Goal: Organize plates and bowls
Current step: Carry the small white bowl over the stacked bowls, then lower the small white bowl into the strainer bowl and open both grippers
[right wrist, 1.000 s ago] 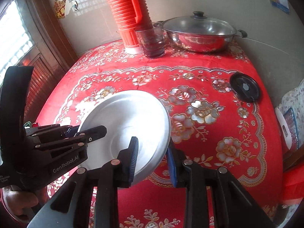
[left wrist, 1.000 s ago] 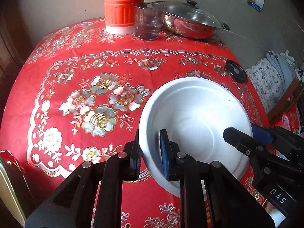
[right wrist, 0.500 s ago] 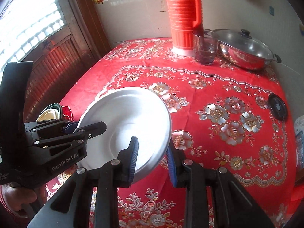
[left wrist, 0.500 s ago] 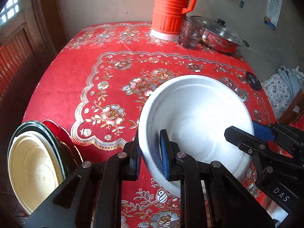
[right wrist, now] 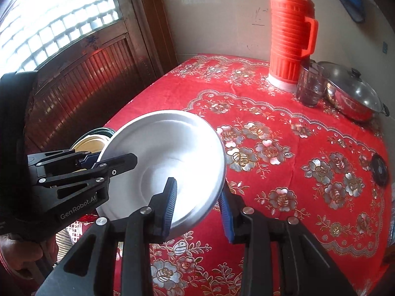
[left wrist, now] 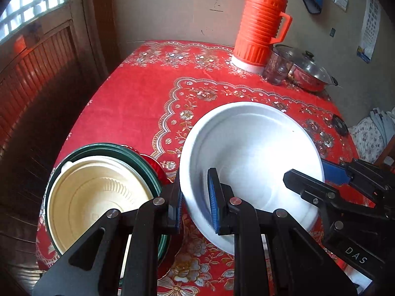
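Two hand-held grippers carry a white bowl (left wrist: 249,162) above a red flowered tablecloth (left wrist: 138,103), w/ a stack of dishes (left wrist: 98,192) waiting at the table's near-left corner.

The left gripper (left wrist: 195,203) is pinching the bowl's rim at about 7 o'clock in its own view, pads pressed tight on either side of the wall. The right gripper (right wrist: 198,207) straddles the opposite rim; its jaws have just been opening, and from the right wrist view the outer blue pad seems to stand a little off the metal edge, so the grip there looks loosened, tho contact can't be ruled out. The bowl is tilted and held clear of the cloth.

The relation that counts: the stack, a cream dish nested in a green-rimmed one w/ something red beneath, lies at roughly 9 o'clock from the left gripper, just beside it. From the right gripper it sits at 10 o'clock, mostly hidden behind the bowl. The left hand is plainly the nearer one. A round bowl has no long axis; only its tilt matters.

Judging by this, the bowl still needs to travel left and level out before settling onto the stack. An orange flask (left wrist: 259,27), a glass (left wrist: 277,67) and a lidded pan (left wrist: 308,74) stand well apart at the far edge, out of the way.
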{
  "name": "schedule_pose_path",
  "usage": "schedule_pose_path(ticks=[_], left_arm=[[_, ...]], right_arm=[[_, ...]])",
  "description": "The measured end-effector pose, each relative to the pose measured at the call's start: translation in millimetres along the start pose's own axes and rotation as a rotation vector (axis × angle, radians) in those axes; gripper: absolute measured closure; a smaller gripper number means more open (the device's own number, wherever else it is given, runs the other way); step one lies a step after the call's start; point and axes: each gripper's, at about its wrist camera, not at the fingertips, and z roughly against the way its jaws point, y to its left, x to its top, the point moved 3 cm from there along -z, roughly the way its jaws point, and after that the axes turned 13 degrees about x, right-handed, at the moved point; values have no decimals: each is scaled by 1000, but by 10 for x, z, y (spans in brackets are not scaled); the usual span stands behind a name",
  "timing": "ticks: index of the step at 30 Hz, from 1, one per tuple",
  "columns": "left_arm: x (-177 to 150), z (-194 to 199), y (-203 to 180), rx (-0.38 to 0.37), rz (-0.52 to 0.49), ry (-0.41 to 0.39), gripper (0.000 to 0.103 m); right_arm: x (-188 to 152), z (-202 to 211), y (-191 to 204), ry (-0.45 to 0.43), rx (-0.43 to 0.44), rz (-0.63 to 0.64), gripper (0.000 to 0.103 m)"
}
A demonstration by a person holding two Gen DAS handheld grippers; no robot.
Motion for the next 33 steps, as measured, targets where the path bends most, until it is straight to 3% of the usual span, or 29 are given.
schedule_pose_path(ticks=[18, 33], left_arm=[[-357, 70, 989, 99, 147, 6, 85], [-609, -177, 1282, 138, 178, 79, 85]], right_arm=[[164, -488, 873, 68, 97, 177, 68], [67, -928, 1139, 171, 131, 218, 66]])
